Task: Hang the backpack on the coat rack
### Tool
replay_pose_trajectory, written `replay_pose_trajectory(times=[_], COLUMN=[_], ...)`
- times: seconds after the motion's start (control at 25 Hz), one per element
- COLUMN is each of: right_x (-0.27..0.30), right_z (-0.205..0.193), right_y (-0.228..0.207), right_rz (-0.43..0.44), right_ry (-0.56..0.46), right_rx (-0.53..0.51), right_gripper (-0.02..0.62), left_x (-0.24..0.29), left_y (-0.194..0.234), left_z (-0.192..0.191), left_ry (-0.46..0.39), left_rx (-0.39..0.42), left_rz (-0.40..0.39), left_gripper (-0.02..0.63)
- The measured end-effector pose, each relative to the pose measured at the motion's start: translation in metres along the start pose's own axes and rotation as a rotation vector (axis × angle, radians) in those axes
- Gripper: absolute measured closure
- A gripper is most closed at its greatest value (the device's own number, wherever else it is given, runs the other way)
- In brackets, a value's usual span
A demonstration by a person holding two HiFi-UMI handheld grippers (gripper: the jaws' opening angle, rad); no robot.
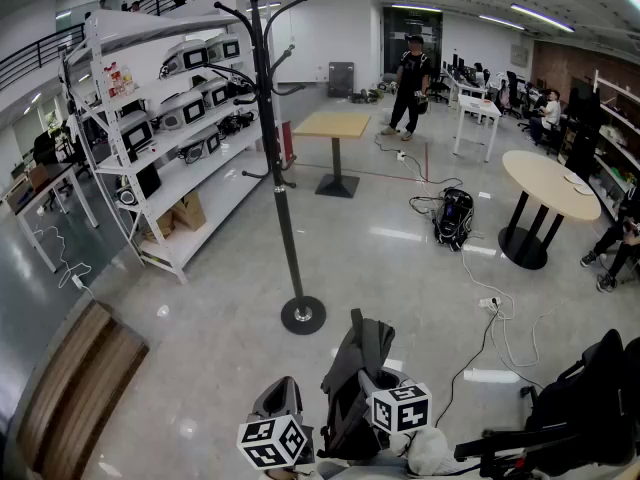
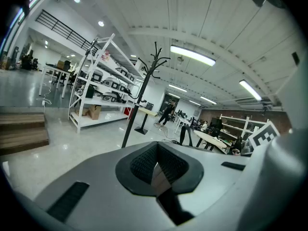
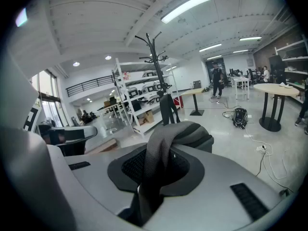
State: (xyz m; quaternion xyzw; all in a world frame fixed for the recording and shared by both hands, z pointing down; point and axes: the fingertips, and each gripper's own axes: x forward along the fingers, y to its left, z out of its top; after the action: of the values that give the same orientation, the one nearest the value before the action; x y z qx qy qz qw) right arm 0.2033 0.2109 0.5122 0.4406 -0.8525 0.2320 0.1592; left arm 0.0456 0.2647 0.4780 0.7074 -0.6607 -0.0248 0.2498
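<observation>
I have my right gripper [image 3: 155, 172] clenched on the grey mesh strap [image 3: 158, 146] of the backpack [image 3: 195, 134], so the bag sits just ahead of that gripper, well apart from the coat rack [image 1: 281, 168]. Only the head view shows me the rack's round base [image 1: 303, 314] and the full bag beside both grippers. The left gripper view shows my left gripper [image 2: 156, 166] closed on nothing.

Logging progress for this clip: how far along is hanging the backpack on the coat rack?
Done: a strap of the backpack is clamped in the right gripper. In hand: it hangs apart from the coat rack, whose hooks are bare. Remaining: bring it to the rack and loop the strap over a hook. The left gripper is shut, empty.
</observation>
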Motion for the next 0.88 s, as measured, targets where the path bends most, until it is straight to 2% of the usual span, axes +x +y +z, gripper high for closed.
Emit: replay_pose_trajectory(times=[0.36, 0.6, 0.88], right_x=[0.028, 0.058, 0.094], right_z=[0.031, 0.043, 0.064], right_y=[0.001, -0.002, -0.016], right_rz=[0.008, 0.015, 0.018], right_ry=[-0.050, -0.042, -0.030], right_rx=[0.009, -0.023, -0.010], right_gripper=[0.528, 0.528, 0.528], left_x=[0.020, 0.048, 0.092], left_y=[0.013, 0.030, 0.038], left_z=[0.015, 0.025, 0.040], left_ry=[-0.015, -0.009, 0.012], left_rx=[0.027, 0.025, 0.028], left_rz=[-0.006, 0.011, 0.003], left_gripper=[0.603, 0.603, 0.603])
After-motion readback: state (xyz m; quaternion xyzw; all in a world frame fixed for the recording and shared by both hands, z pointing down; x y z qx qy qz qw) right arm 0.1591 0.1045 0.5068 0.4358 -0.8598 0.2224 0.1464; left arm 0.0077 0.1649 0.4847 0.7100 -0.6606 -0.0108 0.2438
